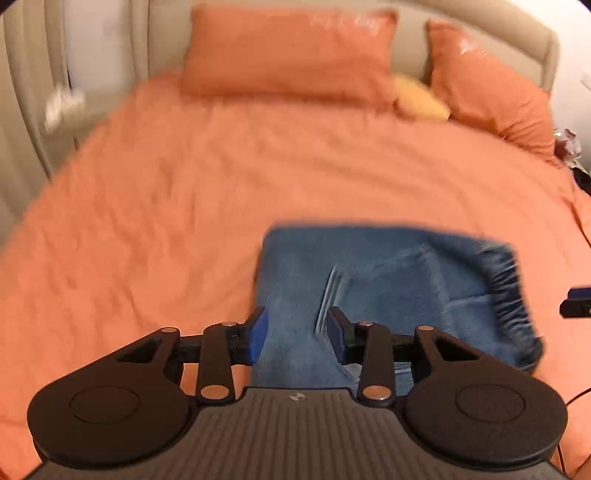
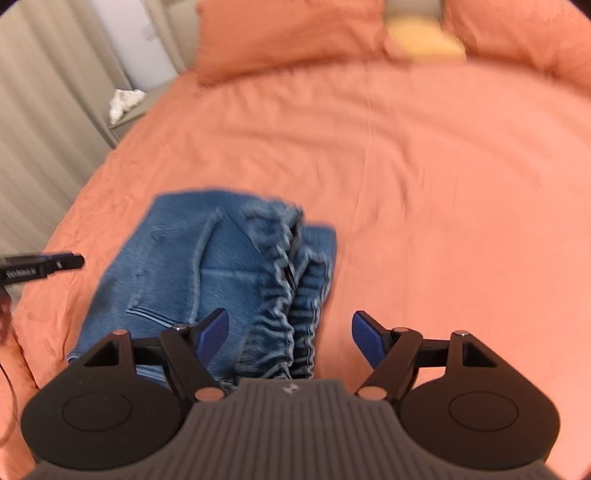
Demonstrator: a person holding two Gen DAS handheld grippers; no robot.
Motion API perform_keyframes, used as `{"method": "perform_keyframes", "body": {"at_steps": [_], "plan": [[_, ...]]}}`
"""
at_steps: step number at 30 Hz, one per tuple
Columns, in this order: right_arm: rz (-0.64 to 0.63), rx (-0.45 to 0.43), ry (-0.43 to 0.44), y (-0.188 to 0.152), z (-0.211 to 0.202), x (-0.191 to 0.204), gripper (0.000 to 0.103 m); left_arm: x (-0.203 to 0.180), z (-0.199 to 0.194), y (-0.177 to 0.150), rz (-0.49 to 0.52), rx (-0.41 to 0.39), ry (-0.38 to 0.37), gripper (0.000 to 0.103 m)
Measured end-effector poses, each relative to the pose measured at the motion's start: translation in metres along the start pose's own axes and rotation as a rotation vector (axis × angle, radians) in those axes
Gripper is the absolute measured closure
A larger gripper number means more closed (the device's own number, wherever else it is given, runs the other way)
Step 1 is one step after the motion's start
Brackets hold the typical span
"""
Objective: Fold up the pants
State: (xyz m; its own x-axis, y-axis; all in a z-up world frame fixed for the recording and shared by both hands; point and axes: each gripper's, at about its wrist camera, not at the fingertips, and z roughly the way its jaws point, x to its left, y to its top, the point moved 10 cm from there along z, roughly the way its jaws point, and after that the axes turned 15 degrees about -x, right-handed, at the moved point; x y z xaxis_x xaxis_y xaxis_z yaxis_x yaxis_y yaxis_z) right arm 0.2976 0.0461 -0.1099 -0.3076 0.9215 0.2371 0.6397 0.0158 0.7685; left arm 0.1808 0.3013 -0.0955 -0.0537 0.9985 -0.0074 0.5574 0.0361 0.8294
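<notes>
Pants (image 2: 207,273): folded denim bundle on bed (image 2: 443,166). Left hand-held gripper (image 1: 297,334) & right hand-held gripper (image 2: 290,338): both apart, empty, above pants. Risk: snagging elastic waistband (image 2: 284,295) undoes fold.

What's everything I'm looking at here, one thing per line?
pants: one, blue denim, folded, lying on the bed near the grippers.
bed cover: one, orange, under the pants.
pillows: two, orange, at the headboard.
small cushion: one, yellow, between the pillows.
headboard: one, beige, behind the pillows.
left gripper: black, blue pads, open above the pants.
right gripper: same, open over the elastic waistband.
</notes>
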Motion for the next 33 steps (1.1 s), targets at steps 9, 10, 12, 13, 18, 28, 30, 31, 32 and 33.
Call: {"method": "perform_keyframes", "body": {"at_steps": [9,10,12,13,18,28,30,31,32,33], "plan": [[-0.397,-0.392,-0.022,0.035,-0.159,0.070,0.016,-0.073,-0.138,0.061,0.229,-0.306,0.133,0.044],[-0.419,-0.422,-0.023,0.032,-0.174,0.077,0.015,-0.080,-0.152,0.063,0.226,-0.329,0.135,0.042],[-0.439,-0.470,-0.019,0.023,-0.200,0.086,0.010,-0.093,-0.176,0.061,0.215,-0.359,0.146,0.027],[-0.443,-0.487,-0.016,0.017,-0.210,0.091,0.010,-0.100,-0.188,0.058,0.219,-0.368,0.152,0.025],[-0.437,-0.548,-0.041,-0.019,-0.246,0.102,0.008,-0.133,-0.231,0.038,0.290,-0.456,0.183,0.011],[-0.251,-0.563,-0.108,-0.090,-0.253,0.098,0.005,-0.141,-0.238,-0.036,0.180,-0.395,0.258,0.010],[-0.225,-0.549,-0.137,-0.102,-0.245,0.094,0.005,-0.136,-0.230,-0.050,0.160,-0.365,0.291,0.010],[-0.218,-0.529,-0.141,-0.108,-0.238,0.093,0.005,-0.134,-0.227,-0.058,0.148,-0.346,0.299,0.010],[-0.214,-0.505,-0.140,-0.114,-0.230,0.092,0.005,-0.132,-0.222,-0.067,0.137,-0.321,0.303,0.010],[-0.213,-0.480,-0.144,-0.119,-0.223,0.091,0.005,-0.131,-0.218,-0.077,0.126,-0.292,0.305,0.010]]}}
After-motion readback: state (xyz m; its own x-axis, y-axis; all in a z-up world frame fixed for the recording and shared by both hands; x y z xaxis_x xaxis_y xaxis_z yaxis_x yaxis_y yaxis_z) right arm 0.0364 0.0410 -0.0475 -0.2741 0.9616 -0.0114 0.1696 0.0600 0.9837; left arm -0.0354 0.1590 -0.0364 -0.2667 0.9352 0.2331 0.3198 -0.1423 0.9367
